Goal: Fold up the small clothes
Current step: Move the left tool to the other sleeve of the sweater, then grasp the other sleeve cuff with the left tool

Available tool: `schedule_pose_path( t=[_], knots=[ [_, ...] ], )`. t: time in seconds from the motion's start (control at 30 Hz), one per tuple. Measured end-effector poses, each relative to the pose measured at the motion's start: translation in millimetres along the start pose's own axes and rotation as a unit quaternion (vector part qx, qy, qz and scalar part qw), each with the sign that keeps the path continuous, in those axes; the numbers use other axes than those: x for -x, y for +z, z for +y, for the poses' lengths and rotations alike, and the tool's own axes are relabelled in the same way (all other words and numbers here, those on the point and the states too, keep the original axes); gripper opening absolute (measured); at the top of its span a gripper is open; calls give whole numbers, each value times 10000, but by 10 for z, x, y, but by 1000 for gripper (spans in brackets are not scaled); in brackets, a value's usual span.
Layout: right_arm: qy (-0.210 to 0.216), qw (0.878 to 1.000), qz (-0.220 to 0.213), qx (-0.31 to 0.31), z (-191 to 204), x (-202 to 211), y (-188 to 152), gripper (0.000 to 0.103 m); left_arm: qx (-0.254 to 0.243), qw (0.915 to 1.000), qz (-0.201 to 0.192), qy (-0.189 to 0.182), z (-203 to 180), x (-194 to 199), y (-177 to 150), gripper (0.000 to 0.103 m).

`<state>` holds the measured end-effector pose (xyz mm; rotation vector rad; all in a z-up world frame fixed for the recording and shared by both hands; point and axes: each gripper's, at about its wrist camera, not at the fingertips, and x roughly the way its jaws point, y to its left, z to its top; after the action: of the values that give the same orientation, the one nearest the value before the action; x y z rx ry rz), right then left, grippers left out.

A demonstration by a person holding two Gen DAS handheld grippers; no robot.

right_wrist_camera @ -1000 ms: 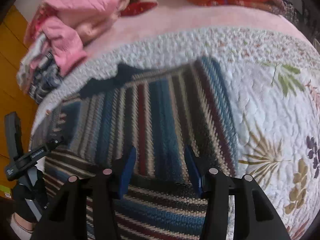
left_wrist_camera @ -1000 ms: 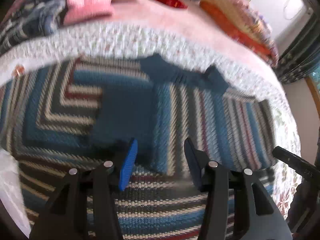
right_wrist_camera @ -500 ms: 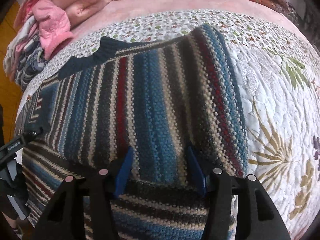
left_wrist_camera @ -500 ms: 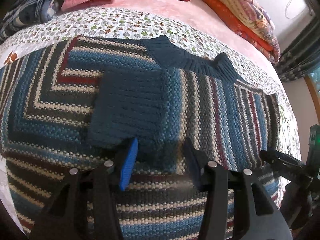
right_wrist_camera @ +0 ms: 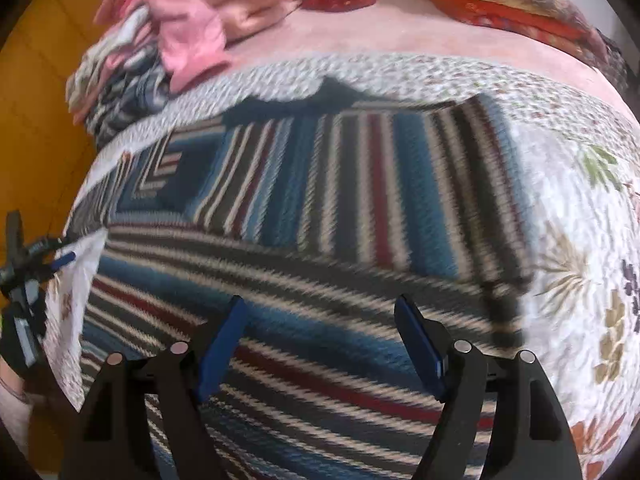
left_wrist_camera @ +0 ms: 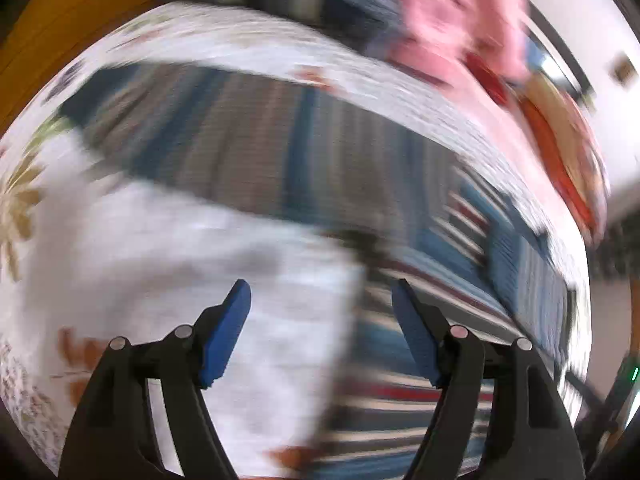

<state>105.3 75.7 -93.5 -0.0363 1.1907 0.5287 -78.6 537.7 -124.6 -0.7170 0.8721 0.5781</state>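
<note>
Striped knit, the sweater is lying flat on the floral quilt, one sleeve folded across its lower body. The right gripper is hovering over it, jaws wide apart and empty. The left gripper, likewise spread and holding nothing, is hanging above quilt beside the sweater's edge; that view is blurred.

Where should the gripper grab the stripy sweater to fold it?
Probably at an edge, not the middle. The striped sweater lies flat on the quilt, so only its border gives the fingers something to pinch. Its right edge lies clear on the quilt; the open right gripper could slide in from that side, one finger under the knit.
</note>
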Motion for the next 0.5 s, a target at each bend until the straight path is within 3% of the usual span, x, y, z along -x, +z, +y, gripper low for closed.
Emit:
schedule_pose_path(
  t=[0.13, 0.2, 0.3, 0.5],
  knots=[
    [120, 9996, 171, 185, 273, -188, -103, 77, 981, 9948, -162, -204, 671, -34, 220, 72],
    [129, 9993, 252, 228, 357, -273, -134, 77, 1450, 9878, -262, -508, 931, -101, 337, 71],
    [112, 9990, 356, 250, 426, -376, -155, 77, 1966, 9758, -462, -844, 1140, -171, 488, 71],
    [-57, 9988, 401, 274, 439, -450, -119, 77, 2482, 9600, -695, -1093, 1392, -310, 760, 70]
  ],
)
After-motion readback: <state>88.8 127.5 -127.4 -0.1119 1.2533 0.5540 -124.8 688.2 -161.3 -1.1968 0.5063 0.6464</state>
